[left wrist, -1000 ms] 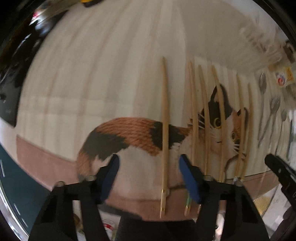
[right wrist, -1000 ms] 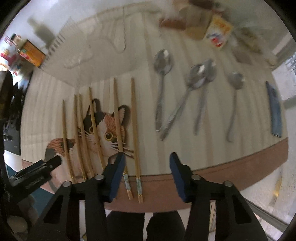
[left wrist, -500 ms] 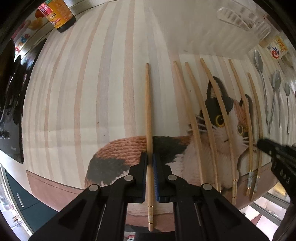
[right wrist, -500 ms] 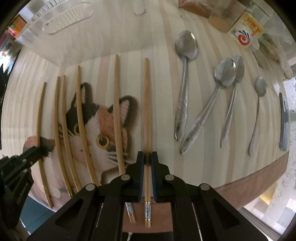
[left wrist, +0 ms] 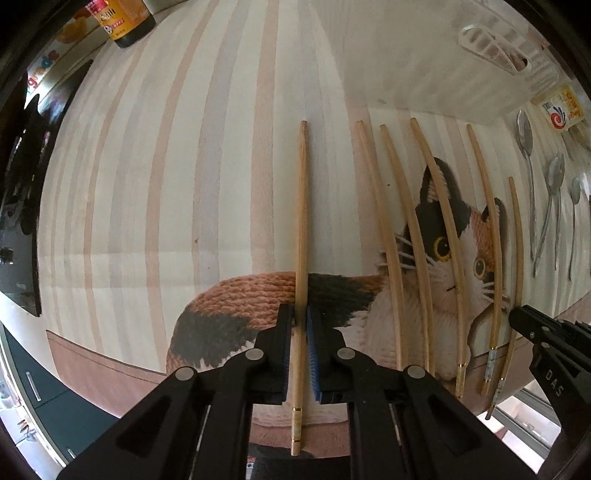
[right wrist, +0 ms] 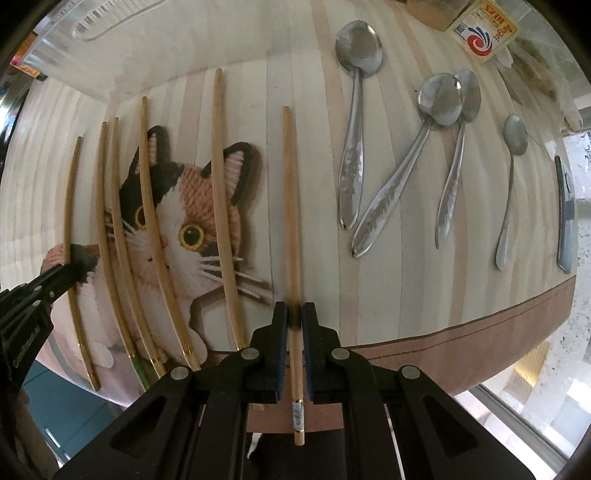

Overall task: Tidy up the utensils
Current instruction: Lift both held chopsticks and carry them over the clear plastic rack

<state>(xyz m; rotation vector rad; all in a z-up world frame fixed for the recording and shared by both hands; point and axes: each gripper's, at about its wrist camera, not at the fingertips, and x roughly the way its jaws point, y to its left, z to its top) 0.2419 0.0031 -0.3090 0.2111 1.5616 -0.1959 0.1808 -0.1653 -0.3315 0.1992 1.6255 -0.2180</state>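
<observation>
The left gripper (left wrist: pixel 301 312) and the right gripper (right wrist: pixel 294 308) each reached forward, jaws nearly closed, clamping a thin stick.

Not much legible here tbh. The other gripper's black arm (left wrist: pixel 554 373), seen in the left wrist view, has white letters that look like "DAS". In the right wrist view the yellow packet (right wrist: pixel 484 27) at the far edge shows a red swirl logo and upside-down print, maybe "Aiger", can't be sure. The dark bottle (left wrist: pixel 123 20) has a yellow-orange label, but the print's too small to read.
</observation>
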